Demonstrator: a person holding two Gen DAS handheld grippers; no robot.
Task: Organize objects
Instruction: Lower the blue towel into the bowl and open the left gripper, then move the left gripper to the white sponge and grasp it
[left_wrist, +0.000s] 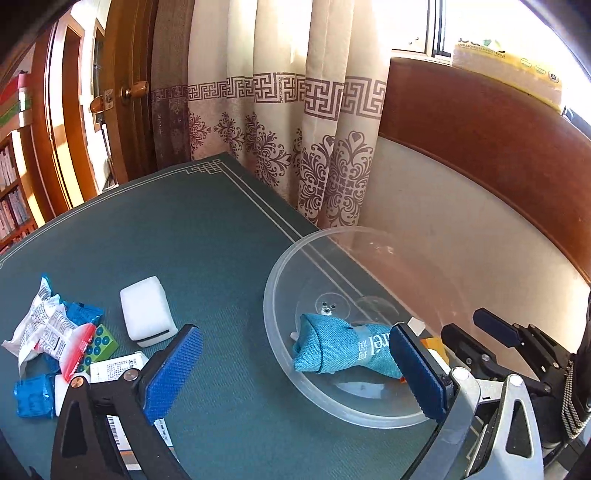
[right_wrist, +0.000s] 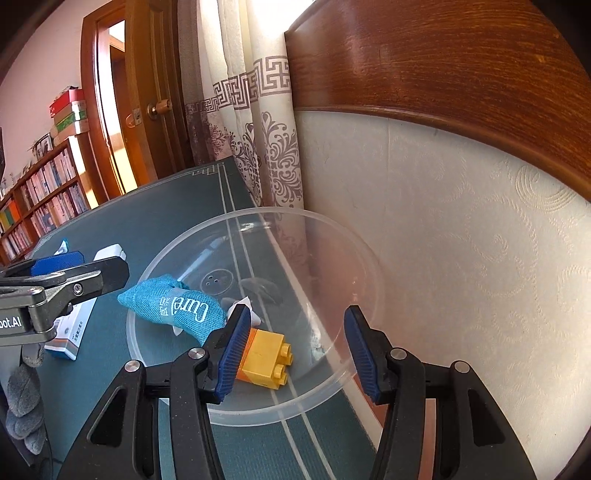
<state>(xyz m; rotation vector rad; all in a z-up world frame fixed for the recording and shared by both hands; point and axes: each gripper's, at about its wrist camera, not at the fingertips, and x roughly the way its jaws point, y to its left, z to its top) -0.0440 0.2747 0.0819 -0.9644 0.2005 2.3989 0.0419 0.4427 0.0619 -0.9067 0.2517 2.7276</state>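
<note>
Clear bowl (right_wrist: 332, 236) holds teal pouch (right_wrist: 177, 306) and yellow brick (right_wrist: 267, 352) — left gripper (left_wrist: 295, 365) and right gripper (right_wrist: 295, 354) both spread wide, empty.

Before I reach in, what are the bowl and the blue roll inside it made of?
Bowl: seemingly clear, slightly frosted plastic; the mat's lines show through it. Blue roll: woven fabric, matte, with visible weave and white printed lettering. Yellow block beside it: glossy moulded plastic with studs.
</note>
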